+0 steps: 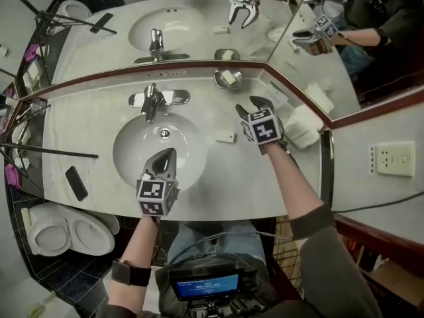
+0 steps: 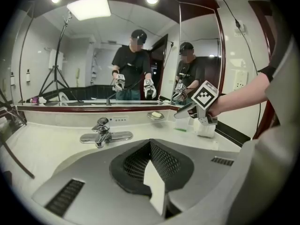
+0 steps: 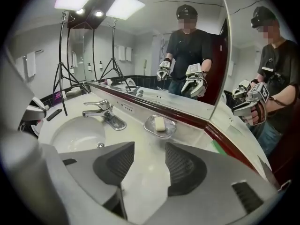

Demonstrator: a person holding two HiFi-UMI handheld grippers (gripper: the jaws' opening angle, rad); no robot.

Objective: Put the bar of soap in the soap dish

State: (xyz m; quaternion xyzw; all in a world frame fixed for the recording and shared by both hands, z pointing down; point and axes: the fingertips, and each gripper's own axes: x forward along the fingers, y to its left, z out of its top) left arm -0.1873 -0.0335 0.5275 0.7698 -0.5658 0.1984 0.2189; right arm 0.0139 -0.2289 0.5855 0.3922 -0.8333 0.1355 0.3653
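- Bar of soap (image 1: 230,77) lies flat in the soap dish (image 1: 217,80), pale and rectangular, with nothing touching it.
- The soap dish is a shallow, shiny oval. It sits at the back of the counter (image 1: 93,121), close to the foot of the mirror (image 1: 199,18) and to the right of the faucet (image 1: 152,99).
- The right gripper (image 1: 250,105) hangs over the counter to the right of the sink basin (image 1: 129,152) and tilts downward. Its tips point toward the dish but are clearly apart from it.
- Its fingers (image 3: 117,165) stand roughly half spread. The right gripper view shows only bare counter in the gap between them, so it holds nothing. The dish and soap lie ahead, just beyond the tips.
- The left gripper (image 1: 167,156) is over the front part of the sink basin, angled down, well apart from the dish.
- Its fingers (image 2: 164,161) are pressed together pad to pad. Nothing is caught between them.
- A small white card (image 1: 225,137) lies on the counter between the basin and the right gripper.
- A folded white towel (image 1: 303,126) rests on the counter's right end, just beside the right gripper's marker cube.
- A black phone (image 1: 76,183) lies on the counter's left front corner.
- The mirror reflects the dish, the faucet and both grippers.
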